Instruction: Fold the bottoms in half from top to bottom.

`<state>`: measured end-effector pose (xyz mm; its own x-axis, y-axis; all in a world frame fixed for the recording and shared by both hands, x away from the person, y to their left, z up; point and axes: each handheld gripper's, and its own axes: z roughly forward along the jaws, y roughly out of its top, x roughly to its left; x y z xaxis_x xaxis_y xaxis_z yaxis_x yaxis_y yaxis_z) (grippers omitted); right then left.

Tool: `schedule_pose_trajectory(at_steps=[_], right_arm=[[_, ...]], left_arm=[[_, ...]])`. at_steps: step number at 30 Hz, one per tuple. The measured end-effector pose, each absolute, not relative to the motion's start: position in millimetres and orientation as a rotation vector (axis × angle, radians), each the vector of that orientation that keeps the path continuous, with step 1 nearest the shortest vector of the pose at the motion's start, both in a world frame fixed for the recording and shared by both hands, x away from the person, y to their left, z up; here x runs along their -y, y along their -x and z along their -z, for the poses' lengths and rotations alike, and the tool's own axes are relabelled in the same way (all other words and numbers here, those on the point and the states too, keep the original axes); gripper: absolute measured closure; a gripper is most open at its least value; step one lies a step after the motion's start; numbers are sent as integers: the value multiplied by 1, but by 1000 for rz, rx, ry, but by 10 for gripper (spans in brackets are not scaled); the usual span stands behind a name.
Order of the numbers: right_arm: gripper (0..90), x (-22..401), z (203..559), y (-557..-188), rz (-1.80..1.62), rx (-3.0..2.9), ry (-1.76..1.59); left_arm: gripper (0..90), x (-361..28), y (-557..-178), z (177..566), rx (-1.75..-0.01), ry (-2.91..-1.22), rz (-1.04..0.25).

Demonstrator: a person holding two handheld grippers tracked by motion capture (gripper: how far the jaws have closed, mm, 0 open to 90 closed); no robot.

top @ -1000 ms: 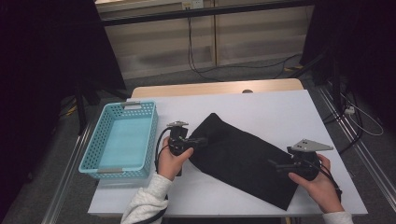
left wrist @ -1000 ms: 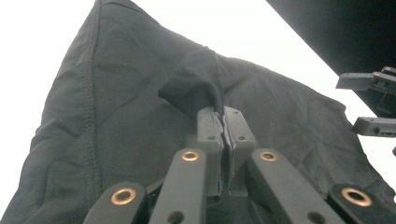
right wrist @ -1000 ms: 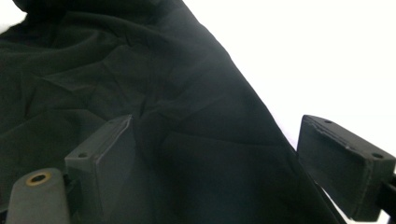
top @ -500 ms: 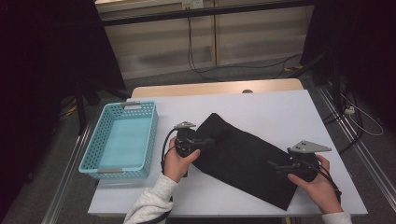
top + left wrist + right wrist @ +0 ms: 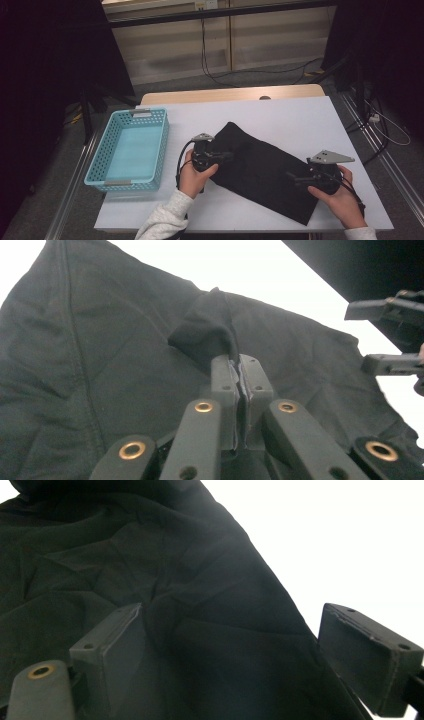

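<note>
The left gripper (image 5: 241,365) has its jaws pinched on a raised fold of the black cloth (image 5: 260,167), which bunches up just beyond the fingertips. The right gripper (image 5: 230,645) stands spread wide, the cloth's far end lying flat between its fingers (image 5: 112,642), ungripped

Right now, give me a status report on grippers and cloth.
Left gripper shut on a pinch of cloth. Right gripper open over the cloth's edge, gripping nothing. Basket beside it, nothing in the way.

Left hand-held gripper (image 5: 226,155) clamped, right (image 5: 295,178) agape
</note>
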<state>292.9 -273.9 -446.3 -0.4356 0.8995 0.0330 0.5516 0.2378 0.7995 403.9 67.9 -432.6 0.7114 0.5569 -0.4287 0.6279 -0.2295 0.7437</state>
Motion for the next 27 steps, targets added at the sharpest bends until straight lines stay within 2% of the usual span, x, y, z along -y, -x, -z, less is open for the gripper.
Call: schedule_pose_trajectory(at_steps=[17,23,24,27], right_arm=[[117,276,445,-291,-1069,-2074,-1328],[118,276,444,-290,-1064,-2073,-1322],[125,275,444,-291,-1069,-2072,-1333],[131,271,445,-293,-1084,-2076,-1337]], left_arm=[[870,-41,-383,425,-805,-1919,133],[858,-21,-374,445,-773,-1985,156],[840,-22,-374,448,-779,-1989,156],[667,-26,-374,442,-759,-1986,131]])
